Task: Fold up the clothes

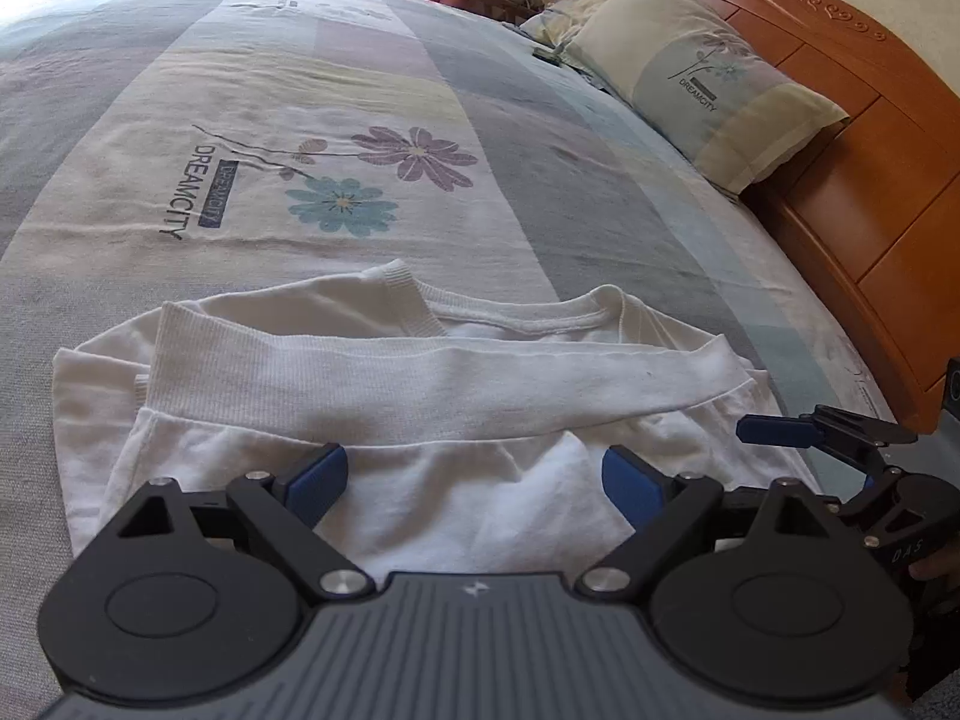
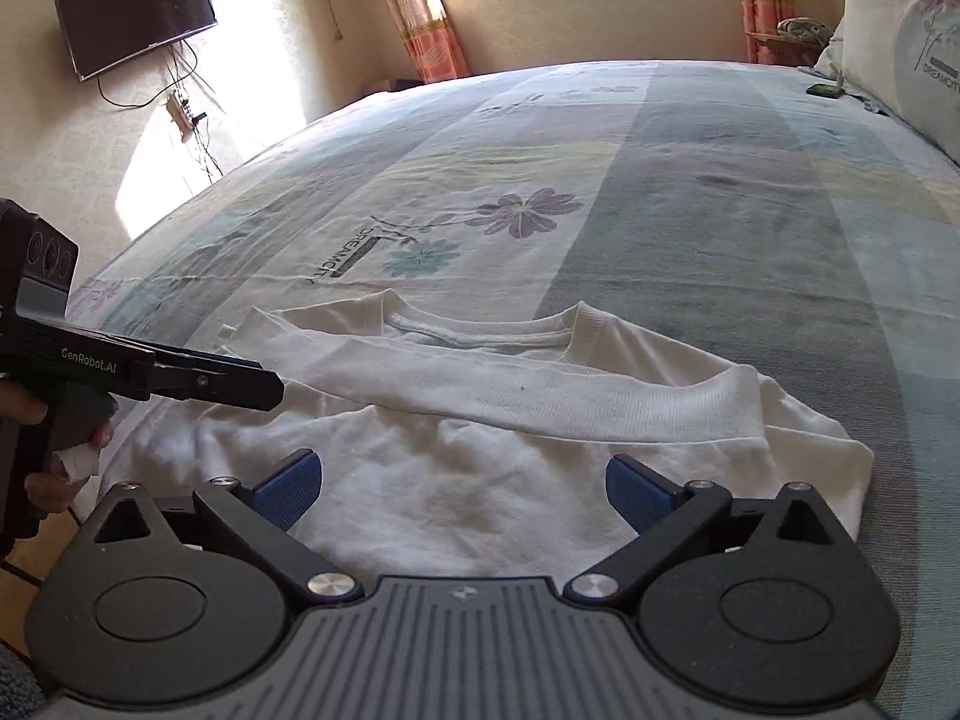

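The left gripper point(image 1: 474, 483) was held with its jaws spread wide, nothing clamped between the blue pads point(image 1: 318, 480), and was tilted downward. The right gripper point(image 2: 465, 489) was likewise held wide open and angled downward, its pads point(image 2: 636, 489) pressed on nothing. In the right wrist view, the left gripper was seen from the side at the left edge, gripped by a hand point(image 2: 57, 468) wrapped around its handle. In the left wrist view, the right gripper was seen at the right edge, with fingertips point(image 1: 936, 570) just visible on its body.
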A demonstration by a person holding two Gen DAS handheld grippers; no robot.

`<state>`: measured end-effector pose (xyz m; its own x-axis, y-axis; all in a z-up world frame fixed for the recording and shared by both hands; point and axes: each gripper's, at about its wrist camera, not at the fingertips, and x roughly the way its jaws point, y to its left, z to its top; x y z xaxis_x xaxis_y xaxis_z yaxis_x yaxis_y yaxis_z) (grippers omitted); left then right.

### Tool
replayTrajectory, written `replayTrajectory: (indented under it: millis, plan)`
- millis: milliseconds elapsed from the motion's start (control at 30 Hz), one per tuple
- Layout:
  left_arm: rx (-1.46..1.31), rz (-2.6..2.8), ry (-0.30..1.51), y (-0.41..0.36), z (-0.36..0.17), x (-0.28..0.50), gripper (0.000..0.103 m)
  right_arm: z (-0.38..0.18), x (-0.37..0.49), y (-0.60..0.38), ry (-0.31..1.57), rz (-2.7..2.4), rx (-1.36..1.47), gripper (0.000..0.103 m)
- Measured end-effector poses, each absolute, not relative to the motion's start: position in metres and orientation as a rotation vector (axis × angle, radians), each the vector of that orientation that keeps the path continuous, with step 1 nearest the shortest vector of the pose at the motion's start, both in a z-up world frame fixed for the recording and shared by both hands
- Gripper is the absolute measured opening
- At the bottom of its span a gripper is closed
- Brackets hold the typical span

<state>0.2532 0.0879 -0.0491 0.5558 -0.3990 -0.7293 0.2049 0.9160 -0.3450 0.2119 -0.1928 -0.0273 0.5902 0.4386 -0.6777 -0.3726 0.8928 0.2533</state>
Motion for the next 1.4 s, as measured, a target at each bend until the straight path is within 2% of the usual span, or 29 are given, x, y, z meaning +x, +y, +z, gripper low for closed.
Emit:
replayTrajectory:
  millis: [167, 433, 567, 700, 900, 933, 1233, 1400]
  plan:
    - [-0.251, -0.351, 0.880, 0.093, -0.045, 0.281, 0.092, -0.044, 0.228, -0.204, 0.845, 0.391, 0.069, 0.103]
    - [-0.213, -0.403, 0.900, 0.089, -0.028, 0.280, 0.092, -0.020, 0.233, -0.189, 0.853, 0.383, -0.018, 0.103]
    - [-0.243, -0.360, 0.935, 0.096, -0.038, 0.284, 0.091, -0.038, 0.248, -0.183, 0.961, 0.324, -0.013, 0.103]
    - [-0.288, -0.463, 0.836, 0.094, -0.021, 0.296, 0.092, -0.047, 0.250, -0.166, 0.998, 0.279, -0.120, 0.103]
    - [-0.295, -0.516, 0.911, 0.088, -0.062, 0.347, 0.091, -0.049, 0.252, -0.162, 1.008, 0.217, -0.105, 0.103]
    - [-0.299, -0.527, 0.890, 0.089, -0.064, 0.349, 0.094, -0.050, 0.251, -0.160, 1.001, 0.205, -0.104, 0.103]
    - [-0.325, -0.596, 0.910, 0.115, -0.042, 0.335, 0.095, -0.051, 0.250, -0.155, 0.979, 0.136, -0.073, 0.103]
    - [-0.310, -0.513, 0.934, 0.128, -0.060, 0.333, 0.093, -0.051, 0.253, -0.153, 0.984, 0.111, -0.065, 0.103]
